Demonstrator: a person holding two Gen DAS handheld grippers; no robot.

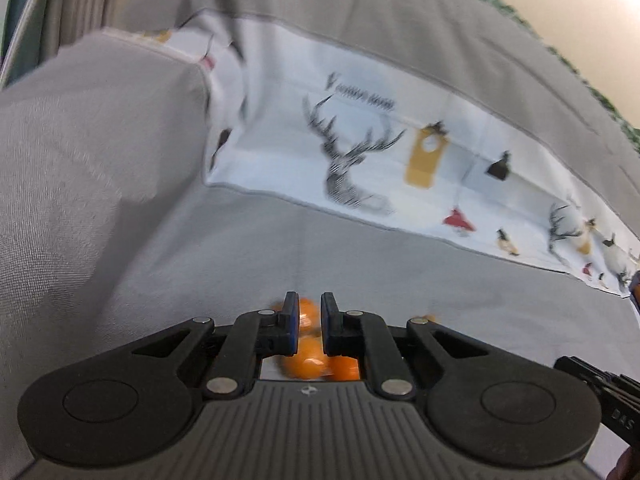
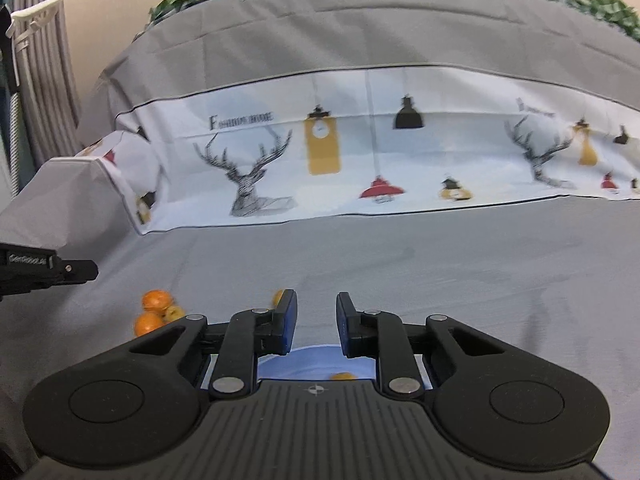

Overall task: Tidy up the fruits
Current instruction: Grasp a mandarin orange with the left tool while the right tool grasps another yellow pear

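Fruits: small round oranges [image 2: 154,312], bright orange with a glossy skin — one in the cluster looks yellower; they lie bunched together on the grey cloth [image 2: 400,264].
Cluster seen from the left wrist: three or so oranges [image 1: 308,354] blurred, directly under and between the fingers.
Stray fruit: one more orange [image 2: 277,297] peeks out just beside the right gripper's left finger.
Fruit in dish: an orange [image 2: 343,376] sits on a light blue plate [image 2: 316,358], mostly hidden below the right gripper.
Left gripper [image 1: 310,322]: fingers drawn close with a narrow gap, hovering over the cluster; whether they pinch a fruit cannot be told — the view is smeared.
Right gripper [image 2: 316,322]: fingers parted, nothing between them, above the plate.
Left gripper from the right wrist: its black body [image 2: 44,270] reaches in from the left edge, above the cluster.
Backdrop: white cloth printed with stags and lamps [image 2: 360,152], draped behind the grey surface.
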